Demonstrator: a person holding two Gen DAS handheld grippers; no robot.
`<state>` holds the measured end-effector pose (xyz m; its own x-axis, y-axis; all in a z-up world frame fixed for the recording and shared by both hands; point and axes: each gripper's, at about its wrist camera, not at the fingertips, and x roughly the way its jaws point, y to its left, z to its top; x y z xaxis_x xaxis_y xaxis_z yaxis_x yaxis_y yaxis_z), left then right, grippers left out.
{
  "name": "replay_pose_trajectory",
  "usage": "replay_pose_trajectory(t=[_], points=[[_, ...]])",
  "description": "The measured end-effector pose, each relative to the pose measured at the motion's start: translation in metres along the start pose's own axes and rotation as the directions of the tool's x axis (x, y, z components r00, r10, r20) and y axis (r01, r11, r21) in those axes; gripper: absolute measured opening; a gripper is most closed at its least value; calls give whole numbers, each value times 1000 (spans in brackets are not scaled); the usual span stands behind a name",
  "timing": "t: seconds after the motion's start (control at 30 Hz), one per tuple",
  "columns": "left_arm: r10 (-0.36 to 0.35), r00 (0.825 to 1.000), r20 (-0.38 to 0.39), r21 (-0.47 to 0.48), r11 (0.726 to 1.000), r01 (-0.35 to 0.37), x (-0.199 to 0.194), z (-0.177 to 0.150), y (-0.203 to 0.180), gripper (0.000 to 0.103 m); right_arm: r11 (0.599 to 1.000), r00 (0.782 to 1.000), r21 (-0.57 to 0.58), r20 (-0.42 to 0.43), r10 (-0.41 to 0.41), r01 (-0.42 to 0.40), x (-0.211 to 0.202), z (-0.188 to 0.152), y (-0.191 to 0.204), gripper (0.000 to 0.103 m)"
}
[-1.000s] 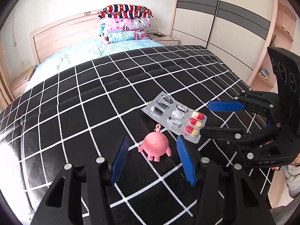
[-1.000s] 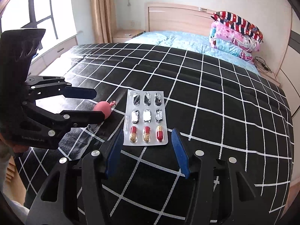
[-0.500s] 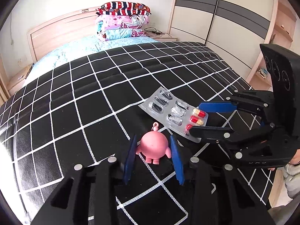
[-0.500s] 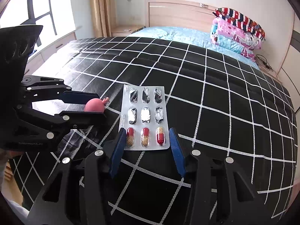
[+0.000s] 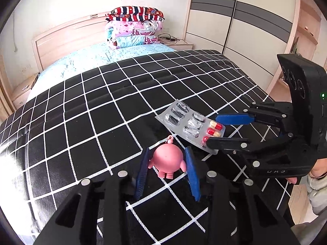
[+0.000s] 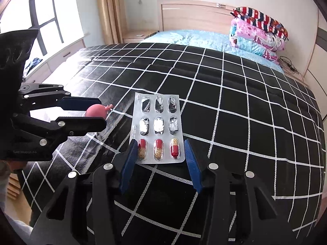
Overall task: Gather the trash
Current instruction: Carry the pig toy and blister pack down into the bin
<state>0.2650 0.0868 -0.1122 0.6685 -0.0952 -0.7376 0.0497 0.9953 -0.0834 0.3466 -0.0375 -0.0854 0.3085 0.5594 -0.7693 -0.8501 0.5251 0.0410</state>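
A pink toy figure (image 5: 166,160) with a small loop on its head lies on the black checked bed cover (image 5: 102,112). My left gripper (image 5: 167,150) is shut on it, one blue pad against each side. From the right wrist view the figure (image 6: 95,110) shows between the left gripper's (image 6: 100,113) fingers. Next to it lies a silver blister pack (image 6: 157,122) with three red-and-yellow capsules and several burst pockets. My right gripper (image 6: 159,143) is shut on the pack's near end, its pads on both long edges. The pack (image 5: 188,122) and right gripper (image 5: 212,130) also appear in the left wrist view.
Folded quilts (image 5: 133,28) are stacked by the wooden headboard (image 5: 67,34). A sliding wardrobe (image 5: 241,16) stands right of the bed, a window (image 6: 40,26) and curtain (image 6: 108,10) on the other side. A person's hand (image 5: 316,169) holds the right gripper.
The left gripper's jaws closed from wide apart onto the pink figure. The right gripper's jaws narrowed onto the blister pack's edges. Both grippers edged forward slightly.
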Motion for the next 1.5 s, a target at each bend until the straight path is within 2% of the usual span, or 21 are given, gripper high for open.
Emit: replay_pose_trajectory(t=[0.87,1.23,1.5], points=[[15,994,112,22,1000,-17,-85,-18,-41,34,1000,993,-17,117,-19,21,-79,-16,27,47],[-9,990,139,33,999,5,-113,-43,-68,34,1000,991,18,136,-19,17,-106,-49,38,47],[-33,991,129,36,999,28,-123,-68,-85,34,1000,995,-3,100,-21,22,-120,-83,52,47]])
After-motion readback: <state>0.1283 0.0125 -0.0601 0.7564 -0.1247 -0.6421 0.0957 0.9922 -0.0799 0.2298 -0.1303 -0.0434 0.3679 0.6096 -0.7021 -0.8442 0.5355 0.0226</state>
